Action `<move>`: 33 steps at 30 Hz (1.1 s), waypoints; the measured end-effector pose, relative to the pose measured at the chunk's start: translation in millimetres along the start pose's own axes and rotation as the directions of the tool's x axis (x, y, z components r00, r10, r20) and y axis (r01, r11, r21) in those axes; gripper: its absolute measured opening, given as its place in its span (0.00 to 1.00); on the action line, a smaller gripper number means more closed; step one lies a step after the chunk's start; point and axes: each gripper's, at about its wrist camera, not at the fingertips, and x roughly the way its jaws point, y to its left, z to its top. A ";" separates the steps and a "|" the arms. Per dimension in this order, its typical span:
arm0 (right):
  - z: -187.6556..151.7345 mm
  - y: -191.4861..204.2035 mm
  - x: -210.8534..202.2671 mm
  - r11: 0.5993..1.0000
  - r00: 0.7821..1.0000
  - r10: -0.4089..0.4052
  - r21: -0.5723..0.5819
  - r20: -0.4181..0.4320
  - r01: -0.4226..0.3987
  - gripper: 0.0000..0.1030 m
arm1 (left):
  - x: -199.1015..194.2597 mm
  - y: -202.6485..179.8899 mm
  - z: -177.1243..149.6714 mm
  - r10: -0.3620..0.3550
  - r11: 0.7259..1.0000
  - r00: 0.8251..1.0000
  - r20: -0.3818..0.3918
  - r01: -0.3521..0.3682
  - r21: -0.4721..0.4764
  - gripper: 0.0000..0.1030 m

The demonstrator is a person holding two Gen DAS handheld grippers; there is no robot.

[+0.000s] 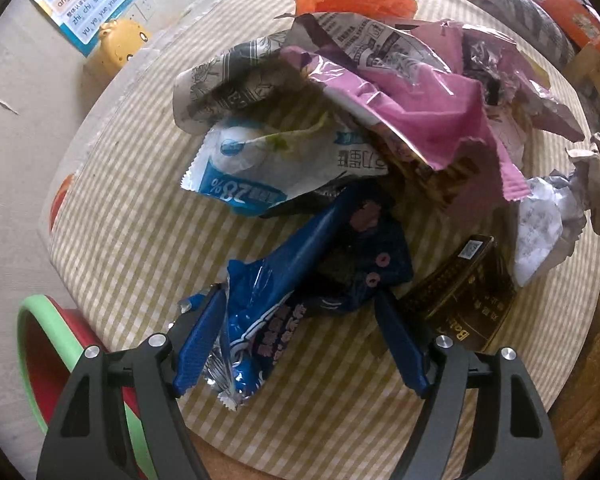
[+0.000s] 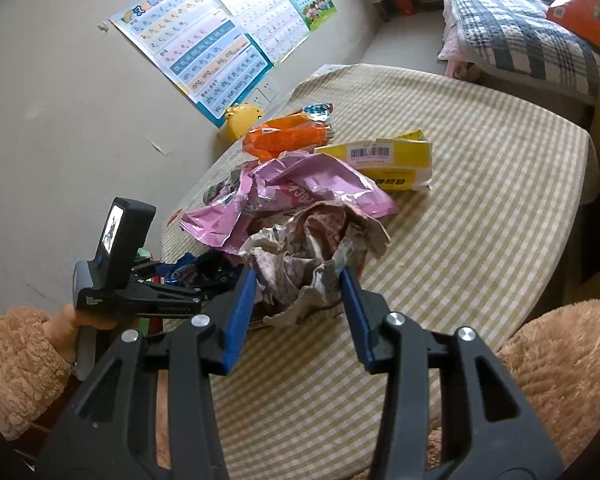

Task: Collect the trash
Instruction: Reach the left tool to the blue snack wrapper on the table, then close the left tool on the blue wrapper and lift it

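Crumpled, glossy blue wrapper (image 1: pixel 260 300) lies on the striped table (image 1: pixel 120 200) between the left gripper's (image 1: pixel 300 300) wide-open jaws; right gripper's (image 2: pixel 298 276) jaws pinch crumpled newspaper (image 2: pixel 308 264). Posters (image 2: pixel 204 52) cover the wall.
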 end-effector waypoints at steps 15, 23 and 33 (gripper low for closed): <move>-1.6 1.3 -0.8 1.000 1.000 -0.005 -0.003 0.000 0.005 0.42 | -5.4 -2.4 -25.7 0.019 0.999 0.998 0.053 -0.017 -0.037 0.28; -2.1 -0.5 0.1 1.000 1.000 -0.005 0.010 -0.006 0.005 0.42 | -22.5 1.7 -62.2 -0.024 0.986 0.995 0.100 0.040 -0.162 0.10; -1.9 -0.3 4.9 1.000 1.000 -0.015 0.012 -0.023 0.015 0.42 | -39.1 17.2 -100.0 -0.104 0.945 0.985 0.135 0.140 -0.296 0.10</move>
